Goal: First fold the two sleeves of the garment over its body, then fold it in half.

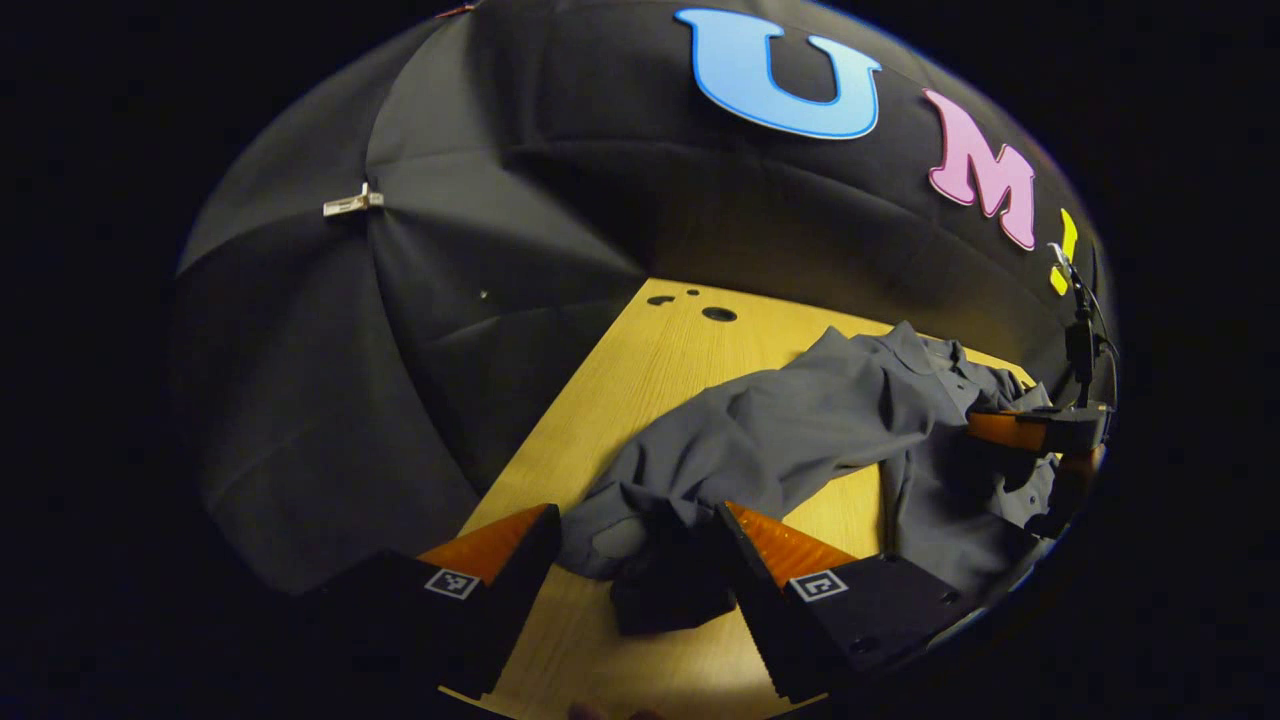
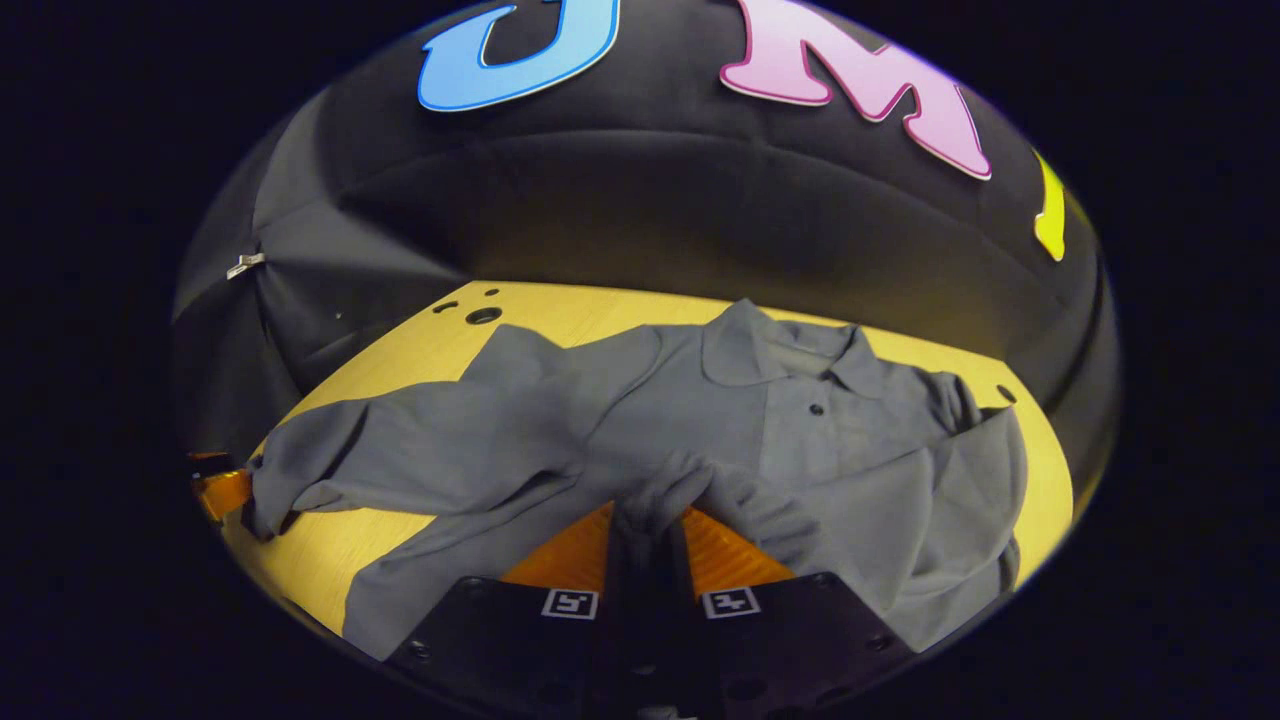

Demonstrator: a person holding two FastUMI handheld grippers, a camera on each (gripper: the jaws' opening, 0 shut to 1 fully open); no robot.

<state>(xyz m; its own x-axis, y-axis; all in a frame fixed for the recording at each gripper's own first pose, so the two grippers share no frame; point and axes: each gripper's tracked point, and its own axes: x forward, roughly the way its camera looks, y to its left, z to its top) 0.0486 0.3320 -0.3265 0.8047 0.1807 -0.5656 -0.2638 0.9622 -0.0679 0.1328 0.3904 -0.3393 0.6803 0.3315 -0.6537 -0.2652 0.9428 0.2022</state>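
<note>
Right gripper (image 2: pixel 648 520) pinches the right sleeve (image 2: pixel 740 500) over the shirt (image 2: pixel 690 400); left gripper (image 1: pixel 640 545), fingers wide, straddles the unfolded left sleeve (image 1: pixel 760 440) on the counter (image 1: pixel 640 380); halving remains

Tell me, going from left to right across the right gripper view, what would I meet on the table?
The other gripper at the table's left edge → the grey shirt's outstretched long sleeve → the right gripper, shut on a bunch of grey cloth → the shirt's other sleeve, folded over its body.
</note>
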